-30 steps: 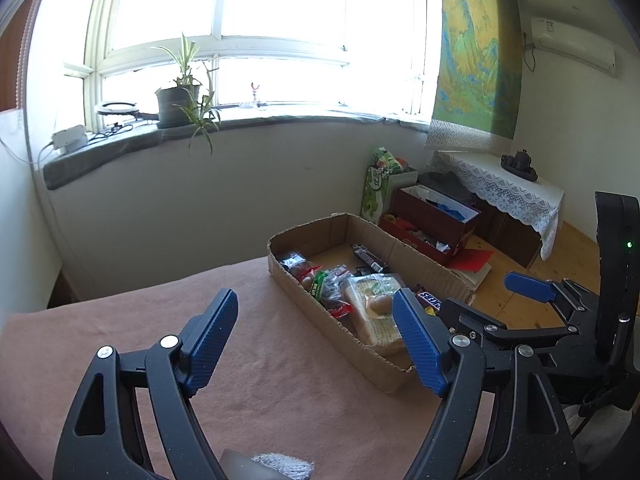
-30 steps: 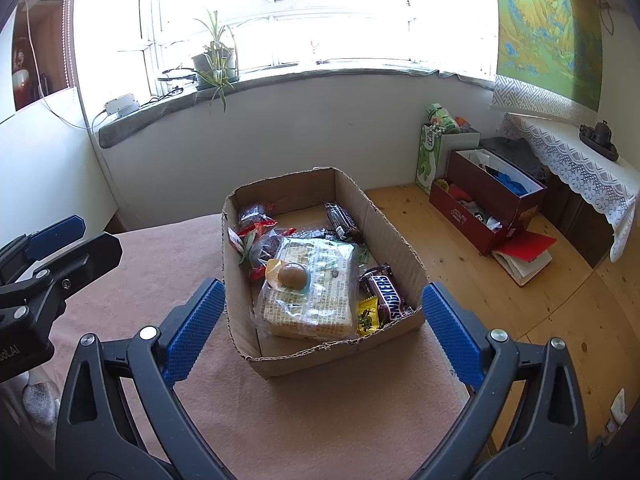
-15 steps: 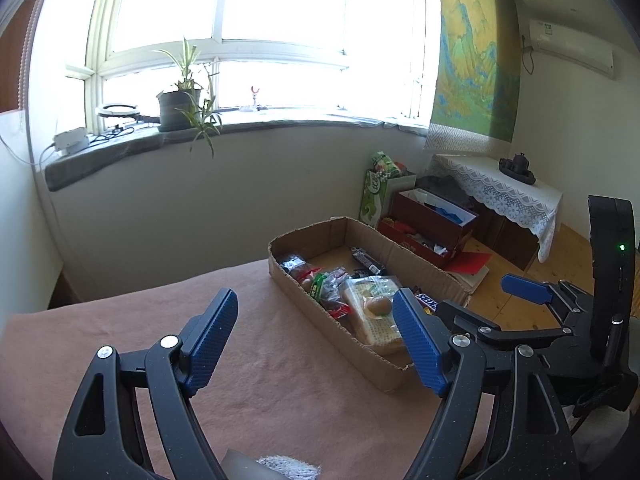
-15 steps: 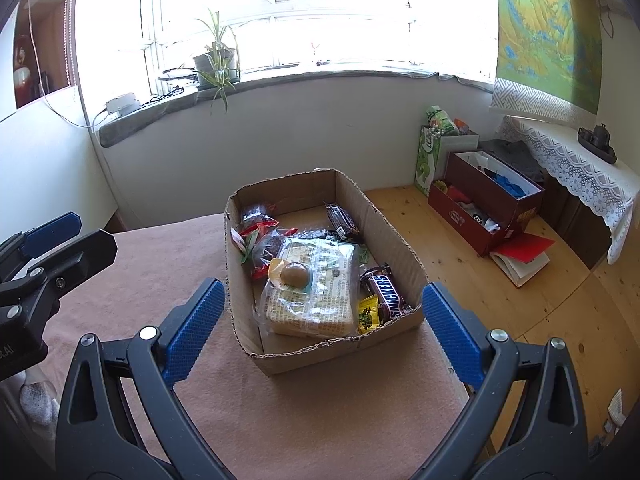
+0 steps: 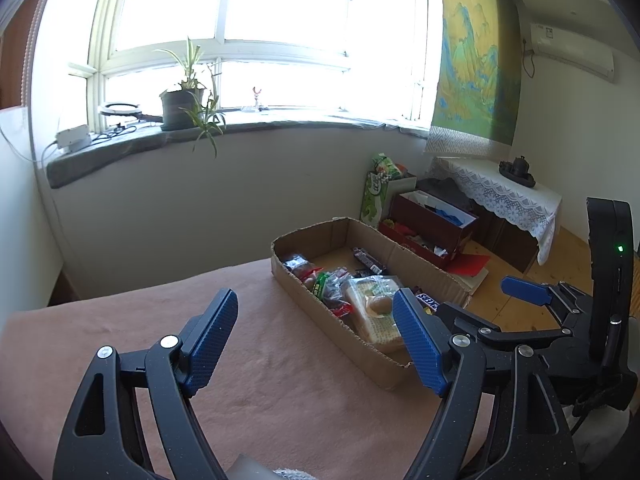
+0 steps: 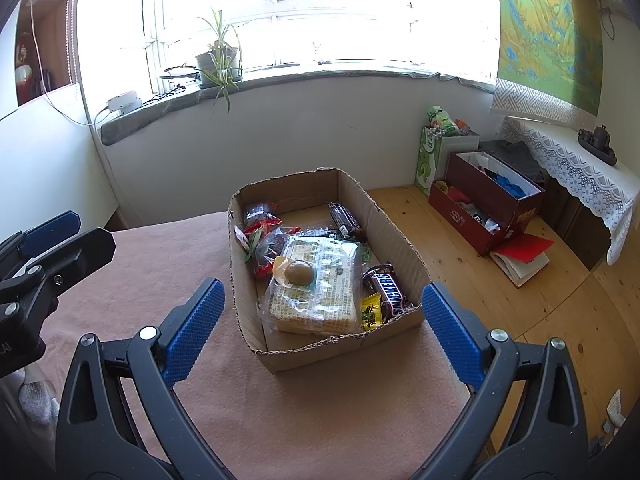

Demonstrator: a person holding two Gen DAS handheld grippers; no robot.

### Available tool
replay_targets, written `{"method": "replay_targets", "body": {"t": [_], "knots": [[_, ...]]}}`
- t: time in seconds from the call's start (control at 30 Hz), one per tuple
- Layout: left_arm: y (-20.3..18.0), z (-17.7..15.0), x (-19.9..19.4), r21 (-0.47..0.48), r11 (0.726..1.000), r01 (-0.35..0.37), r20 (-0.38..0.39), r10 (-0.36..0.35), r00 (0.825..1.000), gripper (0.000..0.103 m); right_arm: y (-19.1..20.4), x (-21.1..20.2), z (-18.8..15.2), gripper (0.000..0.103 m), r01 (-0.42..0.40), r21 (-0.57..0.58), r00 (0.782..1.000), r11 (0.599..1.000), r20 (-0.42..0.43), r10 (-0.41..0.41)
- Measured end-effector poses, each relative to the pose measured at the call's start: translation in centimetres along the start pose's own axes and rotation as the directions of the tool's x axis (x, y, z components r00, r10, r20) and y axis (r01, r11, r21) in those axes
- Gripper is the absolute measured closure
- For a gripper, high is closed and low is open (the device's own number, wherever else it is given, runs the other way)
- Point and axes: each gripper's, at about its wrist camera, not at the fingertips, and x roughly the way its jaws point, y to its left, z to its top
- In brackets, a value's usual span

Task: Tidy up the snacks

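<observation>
A shallow cardboard box (image 6: pixel 400 240) (image 5: pixel 316 286) sits on a pinkish-brown cloth surface (image 6: pixel 304 408). Inside lie a clear pack of crackers (image 6: pixel 320 292) with a brown wrapped egg (image 6: pixel 301 272) on top, a Snickers bar (image 6: pixel 390 290), a small yellow packet (image 6: pixel 371 311), a dark bar (image 6: pixel 345 221) and red-and-dark wrapped snacks (image 6: pixel 264 240). My right gripper (image 6: pixel 323 324) hovers open just short of the box's near wall, nothing between its fingers. My left gripper (image 5: pixel 316 340) stands open over the cloth to the left of the box, empty.
The cloth surface ends right of the box; below is a wooden floor (image 6: pixel 520 292) with a dark red box (image 6: pixel 484 204), a green bag (image 6: pixel 430 152) and a red book (image 6: pixel 522 254). A lace-covered table (image 6: pixel 576 164) stands far right. A windowsill with a potted plant (image 6: pixel 218 62) runs behind.
</observation>
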Motion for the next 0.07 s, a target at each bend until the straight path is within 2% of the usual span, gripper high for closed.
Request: {"method": "replay_targets", "body": {"t": [0.07], "knots": [[0.17, -0.10, -0.12, 0.000, 1.000, -0.002, -0.001, 0.002, 1.000, 0.023, 0.12, -0.06, -0.06, 0.002, 0.001, 0.001, 1.000, 1.000, -0.003, -0.001]]}}
